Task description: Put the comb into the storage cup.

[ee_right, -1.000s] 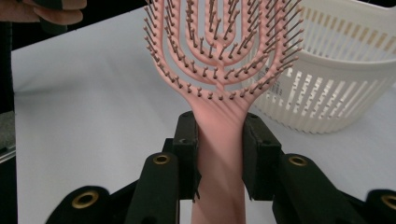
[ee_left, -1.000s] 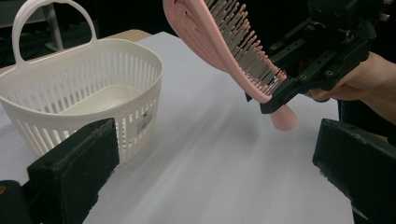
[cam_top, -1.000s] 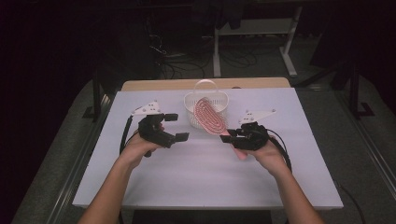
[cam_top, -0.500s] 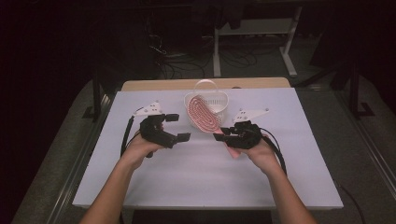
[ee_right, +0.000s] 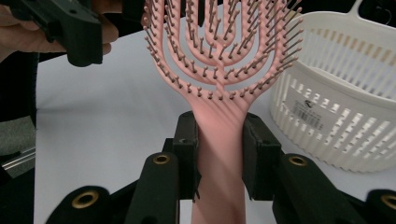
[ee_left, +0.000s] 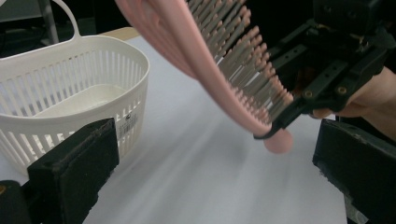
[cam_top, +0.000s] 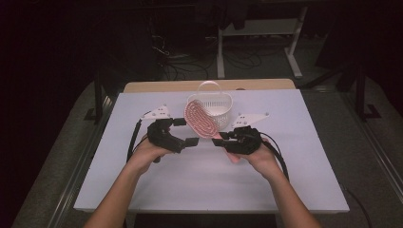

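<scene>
A pink vented hairbrush stands tilted above the table in front of the white basket. My right gripper is shut on its handle, bristles facing the left gripper. In the right gripper view both jaws press the handle of the brush, with my right gripper below its head. My left gripper is open, just left of the brush and apart from it. In the left gripper view the brush hangs ahead between the wide jaws of my left gripper.
The slatted basket, with a hoop handle, sits at the back middle of the white table; the right gripper view has the basket on its right. A wooden board edge lies behind it.
The right gripper and the hairbrush have shifted slightly left, closer to the left gripper. The left gripper has stayed in place.
</scene>
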### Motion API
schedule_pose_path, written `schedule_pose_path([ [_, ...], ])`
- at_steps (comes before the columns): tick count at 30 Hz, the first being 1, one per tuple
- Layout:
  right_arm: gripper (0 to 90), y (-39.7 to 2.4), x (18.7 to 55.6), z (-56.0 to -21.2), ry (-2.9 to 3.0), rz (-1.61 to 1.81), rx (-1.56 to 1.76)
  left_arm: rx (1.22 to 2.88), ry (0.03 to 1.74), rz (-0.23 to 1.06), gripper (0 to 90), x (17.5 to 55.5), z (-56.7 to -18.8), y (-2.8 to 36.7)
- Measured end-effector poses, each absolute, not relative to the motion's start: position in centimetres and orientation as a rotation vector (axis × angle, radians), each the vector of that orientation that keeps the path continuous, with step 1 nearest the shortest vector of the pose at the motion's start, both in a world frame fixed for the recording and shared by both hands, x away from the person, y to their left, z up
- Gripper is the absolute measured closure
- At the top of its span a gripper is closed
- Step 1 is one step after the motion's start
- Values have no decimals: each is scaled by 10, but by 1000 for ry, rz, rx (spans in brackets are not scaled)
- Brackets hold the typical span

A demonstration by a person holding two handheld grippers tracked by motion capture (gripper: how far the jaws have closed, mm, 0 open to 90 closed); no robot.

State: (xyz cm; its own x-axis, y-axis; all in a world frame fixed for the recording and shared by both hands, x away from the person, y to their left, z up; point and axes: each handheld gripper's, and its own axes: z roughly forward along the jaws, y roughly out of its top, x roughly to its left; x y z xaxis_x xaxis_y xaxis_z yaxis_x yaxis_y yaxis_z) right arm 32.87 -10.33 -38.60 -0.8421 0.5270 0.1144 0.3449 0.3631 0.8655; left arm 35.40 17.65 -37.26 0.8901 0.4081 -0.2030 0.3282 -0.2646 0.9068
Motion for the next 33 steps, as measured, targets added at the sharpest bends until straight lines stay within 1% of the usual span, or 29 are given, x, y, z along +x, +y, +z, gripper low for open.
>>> schedule_pose_path([
  [19,688,-83,325,-400,2482,1430,740,1857,604,103,6,353,-371,176],
  [21,688,-82,325,-401,2483,1423,739,1855,613,102,56,353,-371,176],
  [27,688,-81,324,-402,2478,1424,741,1848,643,105,86,354,-372,178],
  [29,688,-80,324,-402,2475,1423,738,1841,654,108,142,354,-372,180],
  [33,688,-79,324,-403,2476,1419,739,1830,672,107,151,355,-372,181],
])
